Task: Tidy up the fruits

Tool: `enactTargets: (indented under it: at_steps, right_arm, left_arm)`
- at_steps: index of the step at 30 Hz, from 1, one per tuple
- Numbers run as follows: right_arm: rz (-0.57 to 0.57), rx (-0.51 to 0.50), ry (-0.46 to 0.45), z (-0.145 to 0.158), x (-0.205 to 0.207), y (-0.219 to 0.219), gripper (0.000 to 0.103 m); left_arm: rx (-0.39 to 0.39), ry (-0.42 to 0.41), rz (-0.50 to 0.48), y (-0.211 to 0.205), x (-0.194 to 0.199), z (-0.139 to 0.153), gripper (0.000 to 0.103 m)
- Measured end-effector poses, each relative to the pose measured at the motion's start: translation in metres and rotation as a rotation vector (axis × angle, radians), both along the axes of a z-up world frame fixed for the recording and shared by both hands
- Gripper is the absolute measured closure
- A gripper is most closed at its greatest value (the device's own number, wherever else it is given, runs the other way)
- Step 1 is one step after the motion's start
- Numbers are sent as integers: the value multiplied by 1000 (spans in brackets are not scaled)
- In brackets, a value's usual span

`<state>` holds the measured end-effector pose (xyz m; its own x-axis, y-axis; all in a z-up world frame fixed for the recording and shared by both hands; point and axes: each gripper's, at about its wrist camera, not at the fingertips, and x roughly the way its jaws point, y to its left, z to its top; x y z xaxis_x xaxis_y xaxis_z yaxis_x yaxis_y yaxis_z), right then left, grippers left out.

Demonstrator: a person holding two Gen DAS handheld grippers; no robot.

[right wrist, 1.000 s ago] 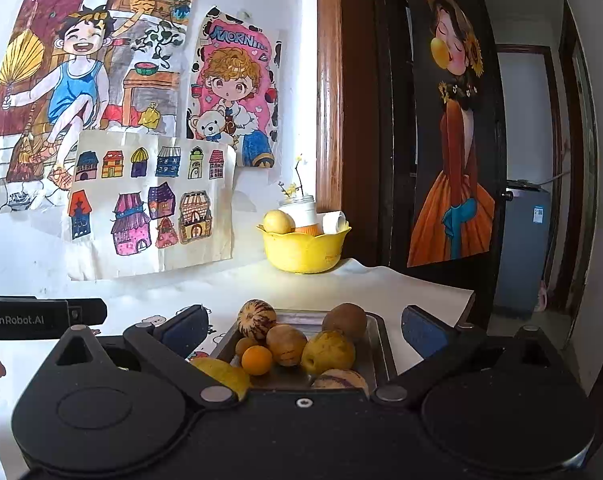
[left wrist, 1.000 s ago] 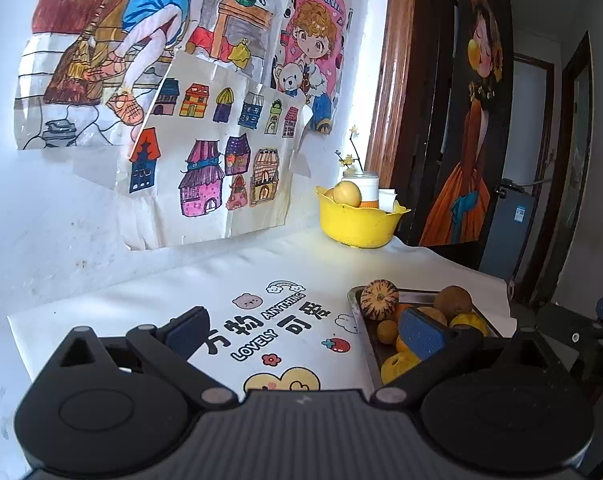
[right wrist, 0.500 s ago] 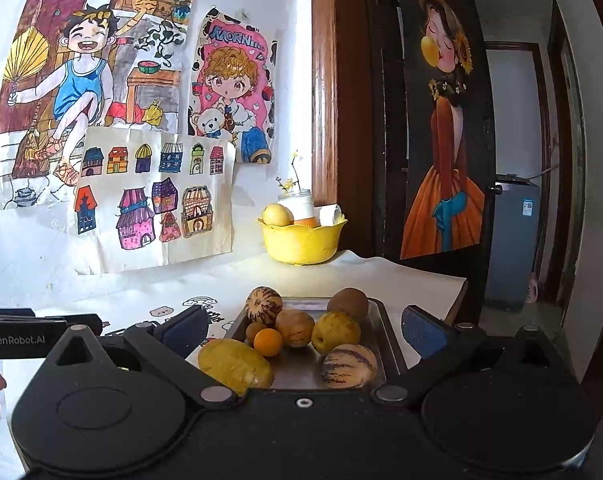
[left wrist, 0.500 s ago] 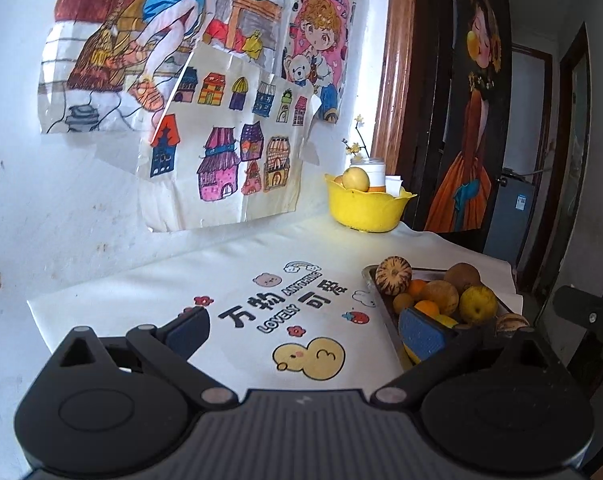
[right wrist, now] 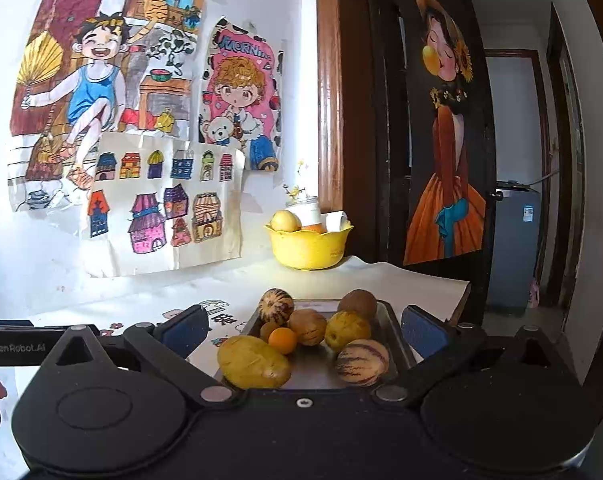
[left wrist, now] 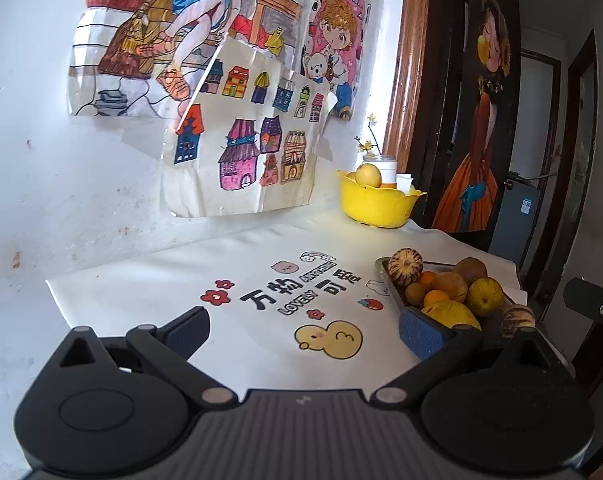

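Note:
A metal tray (right wrist: 393, 340) on the table holds several fruits: a yellow mango (right wrist: 253, 362), two striped melons (right wrist: 276, 306), a small orange (right wrist: 282, 340), a yellow pear (right wrist: 347, 330) and brown fruits (right wrist: 357, 302). The tray also shows in the left wrist view (left wrist: 383, 266), at the right. My right gripper (right wrist: 304, 332) is open and empty, its fingers either side of the tray's near end. My left gripper (left wrist: 304, 330) is open and empty over the printed tablecloth, left of the tray. A yellow bowl (right wrist: 309, 246) at the back holds a pale fruit (right wrist: 285, 221).
A white tablecloth (left wrist: 173, 280) with printed cartoons covers the table. Drawings hang on the wall (left wrist: 41, 184) behind. A wooden door frame (right wrist: 329, 120) and a dark door with a painted woman stand at the right. The table's right edge drops off near the tray.
Both grippers have pulled back and risen a little, so the tray and fruits sit lower and farther in view. The left view has swung left. Both jaws stay open.

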<state>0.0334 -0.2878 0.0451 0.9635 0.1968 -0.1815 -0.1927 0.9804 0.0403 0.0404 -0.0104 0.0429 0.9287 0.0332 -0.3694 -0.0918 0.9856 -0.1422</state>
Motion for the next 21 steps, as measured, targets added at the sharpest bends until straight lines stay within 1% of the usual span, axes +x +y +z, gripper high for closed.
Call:
enactTargets:
  at_steps: [4, 10, 21]
  right_arm:
    - [31, 17, -8, -3, -7, 4, 1]
    - [46, 12, 3, -10, -15, 9, 1]
    - [55, 0, 23, -23, -28, 9, 1]
  left_arm:
    - [12, 0, 6, 3, -4, -1, 0]
    - [14, 7, 11, 8, -9, -5, 0]
    - [23, 19, -4, 9, -20, -13, 0]
